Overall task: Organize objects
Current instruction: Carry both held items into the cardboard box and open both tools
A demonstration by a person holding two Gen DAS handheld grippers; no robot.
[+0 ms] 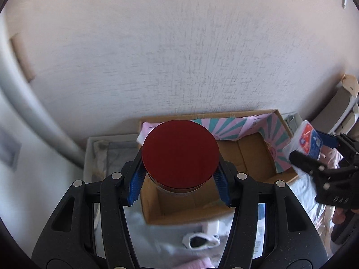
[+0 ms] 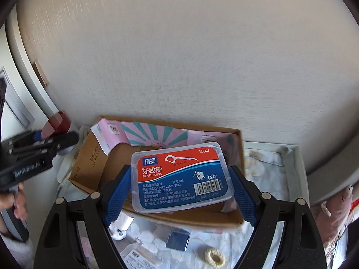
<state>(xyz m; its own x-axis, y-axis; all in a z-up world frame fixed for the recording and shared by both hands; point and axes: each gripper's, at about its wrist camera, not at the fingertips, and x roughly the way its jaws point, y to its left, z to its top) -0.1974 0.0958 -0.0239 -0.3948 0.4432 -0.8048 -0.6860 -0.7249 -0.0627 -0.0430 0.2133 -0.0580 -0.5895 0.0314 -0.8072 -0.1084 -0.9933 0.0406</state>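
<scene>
While gripped — jar [image 1: 180, 154] between pads [image 1: 135, 183]

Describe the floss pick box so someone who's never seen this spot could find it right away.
Start at the open cardboard box against the pale wall. Held over it, between the blue jaws of the right gripper, is the floss box: a clear, flat plastic case. Its red and blue label showing a white floss pick and "50pcs" sets it apart.

Your left wrist camera is looking forward and down along its tool [image 1: 180, 174], close above the cardboard box [image 1: 249, 157]. Your right wrist camera is facing that same cardboard box [image 2: 94, 163] from its right, equally near. Both views are sharing the box and the wall [image 1: 179, 44] behind it.
</scene>
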